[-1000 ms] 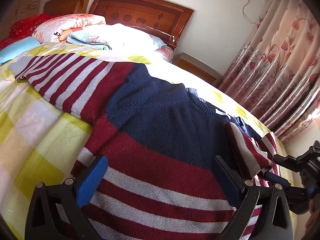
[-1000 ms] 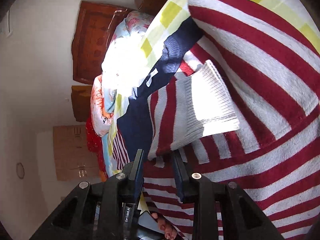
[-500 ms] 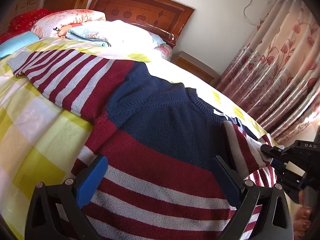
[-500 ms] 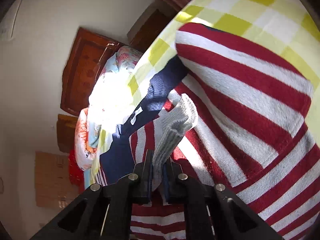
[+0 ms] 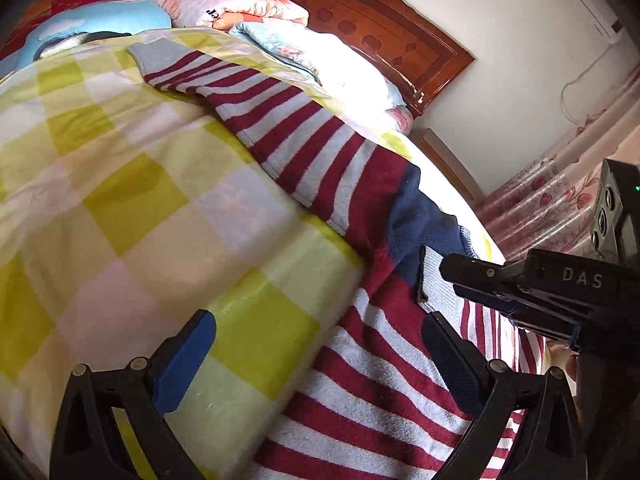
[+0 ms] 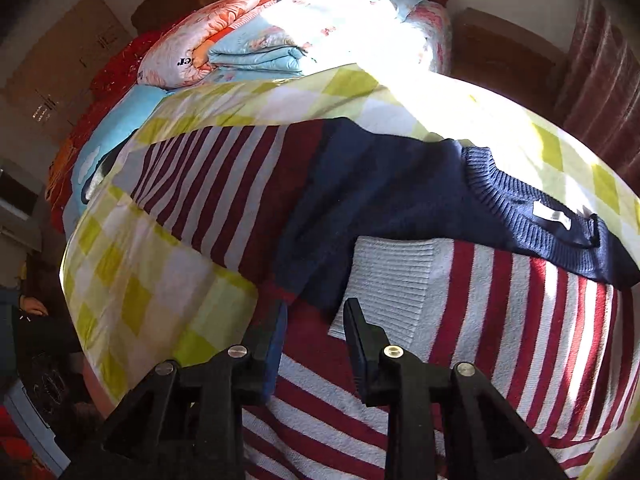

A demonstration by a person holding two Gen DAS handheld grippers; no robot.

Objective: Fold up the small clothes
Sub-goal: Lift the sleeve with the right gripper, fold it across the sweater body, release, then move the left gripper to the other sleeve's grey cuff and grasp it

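Observation:
A small knit sweater [image 6: 384,196] with a navy top and maroon and grey stripes lies flat on the checked bed cover. One striped sleeve [image 6: 500,300] is folded across its chest, grey cuff [image 6: 388,280] just ahead of my right gripper [image 6: 316,324], which is open and empty. The other sleeve [image 5: 256,108] stretches out over the bed. My left gripper [image 5: 316,344] is open, straddling the sweater's lower side edge [image 5: 384,380]. The right gripper [image 5: 520,288] shows in the left wrist view above the cuff [image 5: 436,280].
The yellow and white checked cover [image 5: 120,208] spreads to the left. Folded quilts and pillows [image 6: 256,40] lie at the wooden headboard [image 5: 384,28]. A nightstand [image 6: 508,52] and floral curtains [image 5: 560,200] stand at the right.
My right gripper carried the sleeve cuff over the sweater's chest, laid it down and opened. My left gripper shifted left toward the sweater's side edge and stayed open.

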